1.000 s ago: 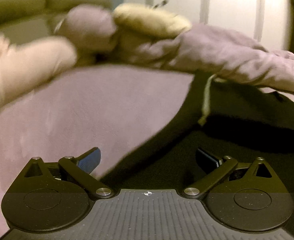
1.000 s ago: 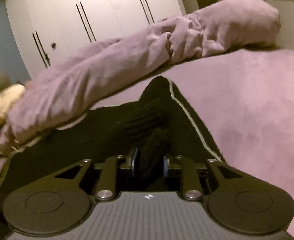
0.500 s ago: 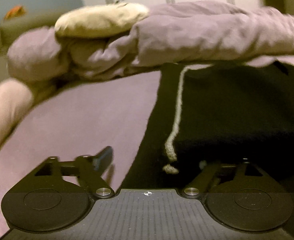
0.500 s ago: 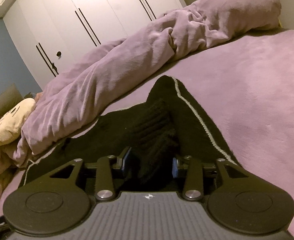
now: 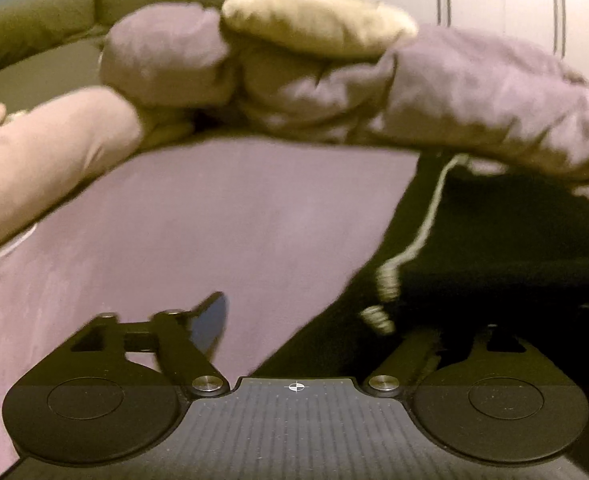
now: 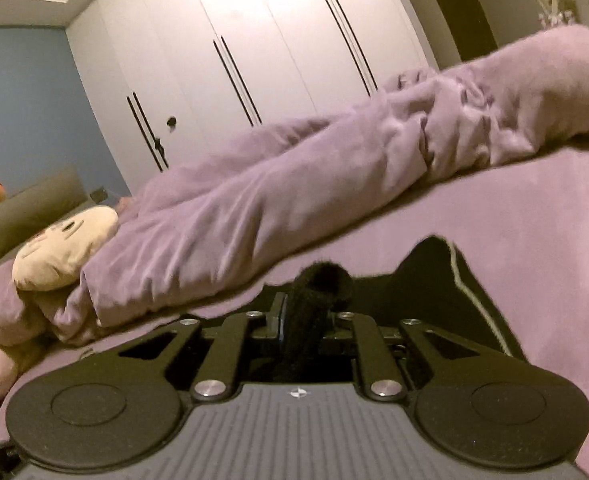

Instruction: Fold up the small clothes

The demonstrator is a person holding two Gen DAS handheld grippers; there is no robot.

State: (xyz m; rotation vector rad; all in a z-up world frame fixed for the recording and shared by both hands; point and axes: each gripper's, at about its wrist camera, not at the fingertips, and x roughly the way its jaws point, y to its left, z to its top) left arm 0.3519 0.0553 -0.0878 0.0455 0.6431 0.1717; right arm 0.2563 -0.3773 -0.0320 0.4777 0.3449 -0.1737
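We've got the right gripper [image 6: 308,320] just clamped on the black garment [image 6: 318,280], while our wide-open left gripper [image 5: 326,316] sits with it at 2 o'clock.

The left gripper [image 5: 318,320] has its right finger lost against the black garment [image 5: 494,248], whose far side runs off the picture. The crumpled lilac duvet [image 5: 474,92] covers the garment's top edge, and everything there is smeared.

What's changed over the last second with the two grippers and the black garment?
The right gripper closed on a black knit fold of the black garment and lifted it. The left gripper, open, moved toward the garment's white-trimmed edge; nothing is held. The rolled purple duvet and plush toy stayed put.
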